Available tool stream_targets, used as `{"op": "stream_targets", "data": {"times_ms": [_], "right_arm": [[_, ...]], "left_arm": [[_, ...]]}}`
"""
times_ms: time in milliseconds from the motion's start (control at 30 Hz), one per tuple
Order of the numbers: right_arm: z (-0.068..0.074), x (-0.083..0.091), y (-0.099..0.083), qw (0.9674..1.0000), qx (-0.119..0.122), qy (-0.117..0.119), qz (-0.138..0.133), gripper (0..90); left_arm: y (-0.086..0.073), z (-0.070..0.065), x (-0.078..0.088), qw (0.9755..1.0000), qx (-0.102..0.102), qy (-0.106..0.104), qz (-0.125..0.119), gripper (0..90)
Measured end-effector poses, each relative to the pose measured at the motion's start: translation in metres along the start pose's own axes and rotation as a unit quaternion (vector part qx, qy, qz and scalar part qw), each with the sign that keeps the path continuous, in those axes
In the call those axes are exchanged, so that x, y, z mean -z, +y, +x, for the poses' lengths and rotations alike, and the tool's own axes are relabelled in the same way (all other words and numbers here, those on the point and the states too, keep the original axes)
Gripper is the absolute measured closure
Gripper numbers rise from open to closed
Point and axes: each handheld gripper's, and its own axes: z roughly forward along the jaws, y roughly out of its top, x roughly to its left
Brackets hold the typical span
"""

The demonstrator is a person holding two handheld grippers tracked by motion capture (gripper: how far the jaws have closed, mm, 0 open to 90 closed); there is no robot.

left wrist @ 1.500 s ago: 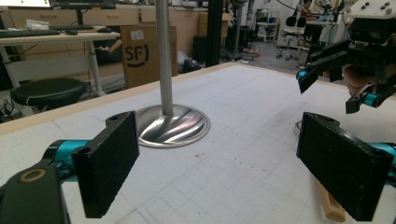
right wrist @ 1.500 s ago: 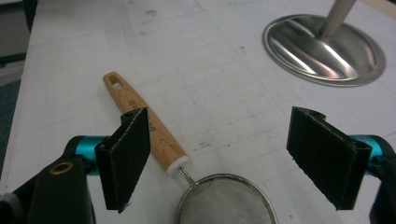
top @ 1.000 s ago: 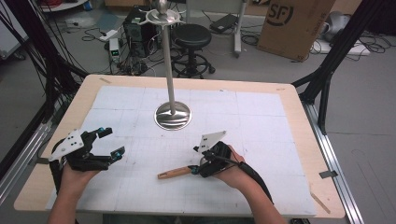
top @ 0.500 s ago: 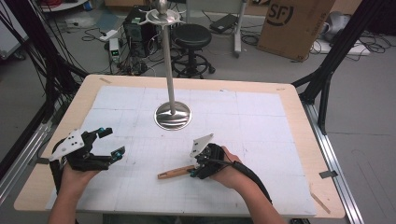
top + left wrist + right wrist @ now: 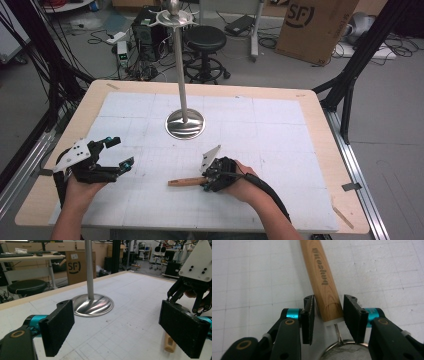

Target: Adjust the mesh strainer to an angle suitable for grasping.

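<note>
Right hand work. A small strainer with a light wooden handle (image 5: pixel 323 280) and wire-mesh bowl (image 5: pixel 343 351) lies flat on the white gridded counter (image 5: pixel 280 130), front centre, well short of the polished steel stand with its round base (image 5: pixel 185 124).

Long axis: in the high view the handle (image 5: pixel 186 181) runs out leftward from my right gripper (image 5: pixel 212 176), toward my left hand; the mesh end sits under the gripper body. In the right gripper view the handle runs straight away from me, between the two pads, with the ferrule end level with the fingertips.

Right gripper (image 5: pixel 329 311): jaws have just been closing and now stand narrow around the handle. The right pad looks to be touching the wood; a thin gap shows at the left, so I judge the grip not yet firm.

Left gripper (image 5: pixel 114 152): jaws wide, holding nothing, resting at the counter's left front, well apart from the strainer. Right hand is plainly nearer.
</note>
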Motion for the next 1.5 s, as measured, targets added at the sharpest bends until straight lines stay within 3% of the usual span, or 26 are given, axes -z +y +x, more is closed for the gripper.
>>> {"op": "stream_targets", "data": {"times_ms": [200,567,667,800,867,1133,1333,1500], "right_arm": [[0.0,0.001,0.0,0.9998,-0.016,0.002,0.006,66.5],[0.001,0.001,0.004,0.9992,-0.028,-0.003,0.027,63.2],[0.0,0.002,0.006,0.9982,-0.041,-0.002,0.044,62.9],[0.001,0.0,0.012,0.9974,-0.038,-0.003,0.062,63.1],[0.001,-0.001,0.017,0.9955,-0.039,-0.006,0.086,63.3],[0.001,-0.004,0.026,0.9916,-0.047,-0.009,0.12,63.8],[0.003,-0.003,0.024,0.9926,-0.049,-0.009,0.111,67.9],[0.0,0.0,0.015,0.9949,-0.066,-0.002,0.076,68.2]], "left_arm": [[0.0,0.0,0.0,1.0,0.0,-0.001,0.0,13.6],[0.0,0.0,0.0,1.0,0.0,-0.002,0.001,13.6],[0.0,0.0,0.0,1.0,0.001,-0.002,0.0,13.6],[0.0,0.0,0.0,1.0,0.001,-0.003,0.003,13.6],[0.0,0.0,-0.001,1.0,0.0,-0.004,0.003,13.6],[-0.001,-0.001,-0.001,1.0,0.002,-0.006,0.004,13.6],[0.0,-0.001,-0.001,1.0,0.0,-0.007,0.005,13.6],[-0.001,0.0,0.0,0.9999,0.0,-0.008,0.007,13.6]]}}
